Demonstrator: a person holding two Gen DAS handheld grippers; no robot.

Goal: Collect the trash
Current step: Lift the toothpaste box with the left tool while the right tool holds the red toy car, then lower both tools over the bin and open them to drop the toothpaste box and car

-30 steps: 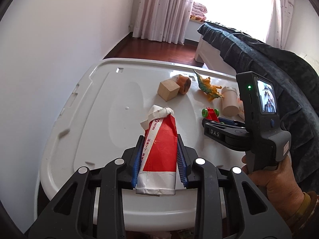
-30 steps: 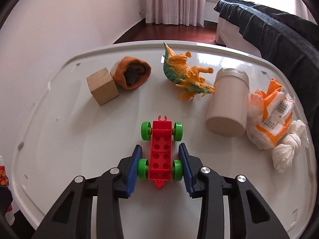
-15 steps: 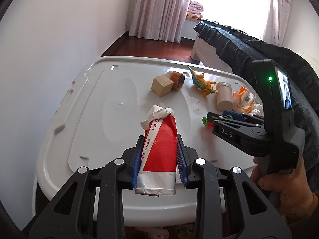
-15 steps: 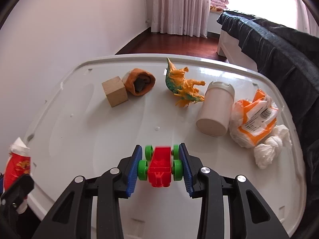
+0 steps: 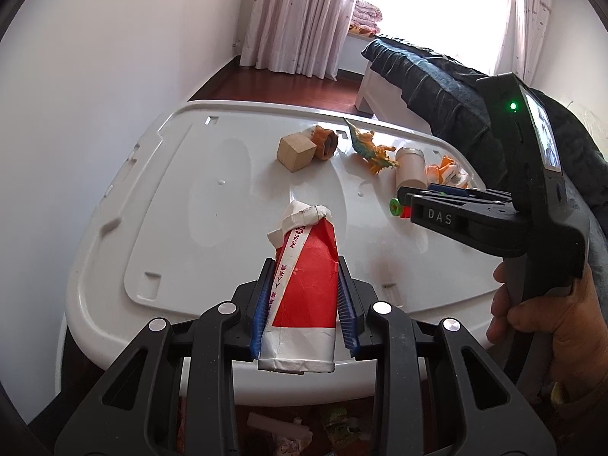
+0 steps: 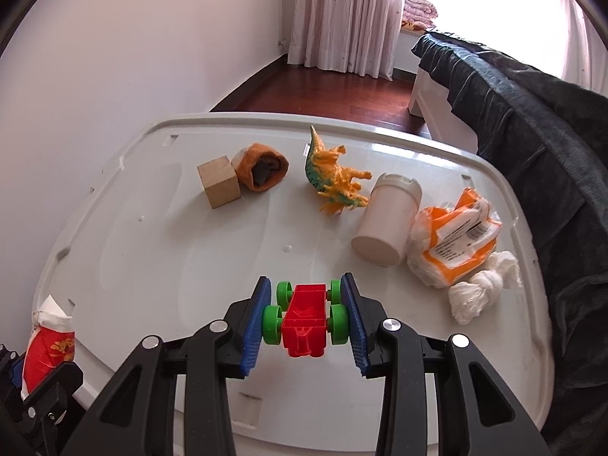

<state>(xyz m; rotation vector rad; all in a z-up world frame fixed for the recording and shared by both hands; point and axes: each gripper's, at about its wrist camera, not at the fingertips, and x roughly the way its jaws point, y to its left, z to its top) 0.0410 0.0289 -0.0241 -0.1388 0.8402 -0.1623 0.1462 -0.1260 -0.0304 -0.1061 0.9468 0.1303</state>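
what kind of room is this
Most likely a bedroom in a home: a bed under a dark blanket, long curtains at a bright window, a wooden floor, and folded bedding on the sill.

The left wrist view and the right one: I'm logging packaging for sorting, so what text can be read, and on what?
"REUSE": on the white strip of the crushed red carton held in the left gripper; the characters below it are too blurred to read.
"DAS": on the side of the right gripper.
Barcode label print on the orange-and-white wrapper: too small to read.
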